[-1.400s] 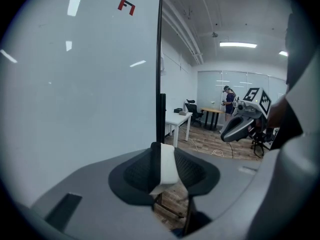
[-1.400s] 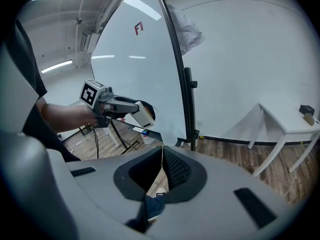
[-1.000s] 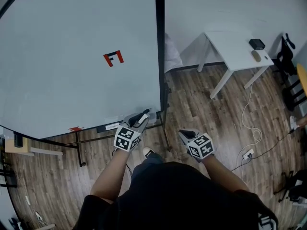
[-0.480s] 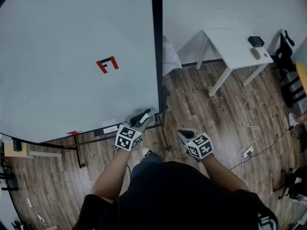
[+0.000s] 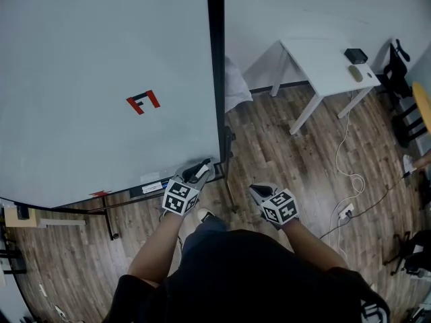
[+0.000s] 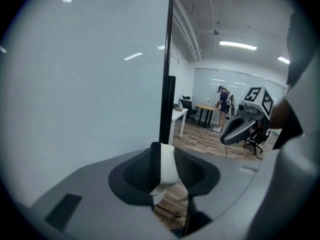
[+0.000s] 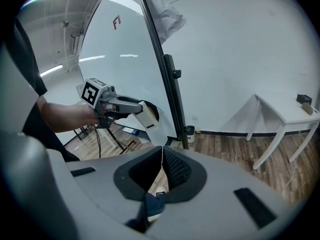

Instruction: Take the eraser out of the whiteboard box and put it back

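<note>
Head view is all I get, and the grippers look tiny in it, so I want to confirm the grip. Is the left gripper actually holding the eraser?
Observer: Yes. In the left gripper view the eraser is clamped in the left gripper. It has a white body with a dark face on one side.
Operator: And the right one?
Observer: The right gripper view shows the right gripper with its jaws together and nothing between them.
Operator: Is anyone else around?
Observer: A person stands by a far desk, seen only in the left gripper view.
</note>
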`<control>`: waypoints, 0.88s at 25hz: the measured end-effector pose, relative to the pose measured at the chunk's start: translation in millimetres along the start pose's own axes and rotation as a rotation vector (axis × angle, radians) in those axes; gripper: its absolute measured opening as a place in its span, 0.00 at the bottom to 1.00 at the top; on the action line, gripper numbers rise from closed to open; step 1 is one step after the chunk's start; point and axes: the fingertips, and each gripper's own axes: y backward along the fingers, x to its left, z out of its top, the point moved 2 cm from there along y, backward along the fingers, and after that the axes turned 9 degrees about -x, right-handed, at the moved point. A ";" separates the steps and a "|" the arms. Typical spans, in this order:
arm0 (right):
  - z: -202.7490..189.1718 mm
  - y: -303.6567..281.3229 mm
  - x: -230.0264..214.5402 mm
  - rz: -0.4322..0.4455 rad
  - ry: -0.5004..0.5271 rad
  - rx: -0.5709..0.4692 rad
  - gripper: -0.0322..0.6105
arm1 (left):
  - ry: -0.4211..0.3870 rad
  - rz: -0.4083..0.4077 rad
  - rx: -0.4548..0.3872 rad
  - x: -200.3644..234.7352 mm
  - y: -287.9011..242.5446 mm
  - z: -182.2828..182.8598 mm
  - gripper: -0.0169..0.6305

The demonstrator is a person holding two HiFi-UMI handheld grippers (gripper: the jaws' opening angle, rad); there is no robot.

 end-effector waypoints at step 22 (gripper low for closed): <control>-7.5 -11.8 4.0 -0.007 -0.010 0.033 0.05 | 0.030 -0.032 0.050 10.8 -21.1 -35.2 0.25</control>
